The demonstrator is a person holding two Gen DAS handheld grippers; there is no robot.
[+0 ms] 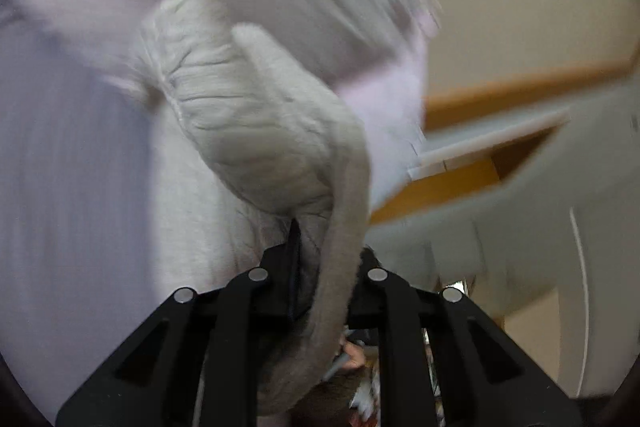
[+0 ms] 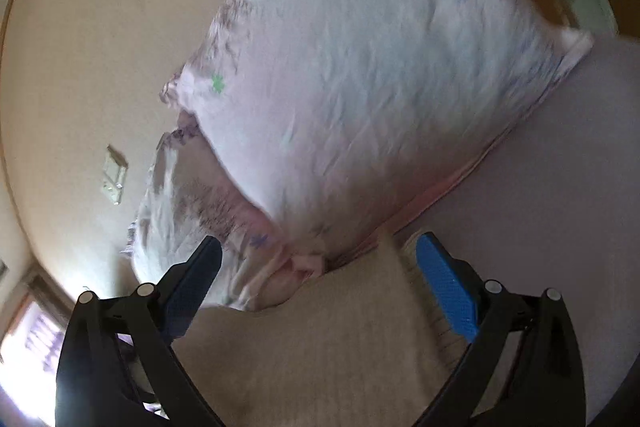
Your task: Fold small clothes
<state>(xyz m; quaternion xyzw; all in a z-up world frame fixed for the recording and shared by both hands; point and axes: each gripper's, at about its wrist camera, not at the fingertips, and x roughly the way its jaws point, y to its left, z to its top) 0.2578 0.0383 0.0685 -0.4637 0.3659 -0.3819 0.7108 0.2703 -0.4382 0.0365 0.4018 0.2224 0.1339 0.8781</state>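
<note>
My left gripper [image 1: 320, 259] is shut on a pale grey-beige knitted garment [image 1: 256, 131]; its ribbed hem hangs up and over between the fingers and fills the middle of the left wrist view. My right gripper [image 2: 320, 267] is open, its blue pads [image 2: 448, 287] wide apart. A beige knitted cloth [image 2: 320, 347], likely the same garment, lies between and below the right fingers. I cannot tell whether it touches them. Both views are blurred by motion.
A white pillow with small floral print [image 2: 368, 67] lies on a lilac sheet [image 2: 560, 187]. A cream wall with a switch plate [image 2: 114, 175] stands behind. Orange wooden trim [image 1: 520, 91] and a white shelf [image 1: 480, 143] show at right.
</note>
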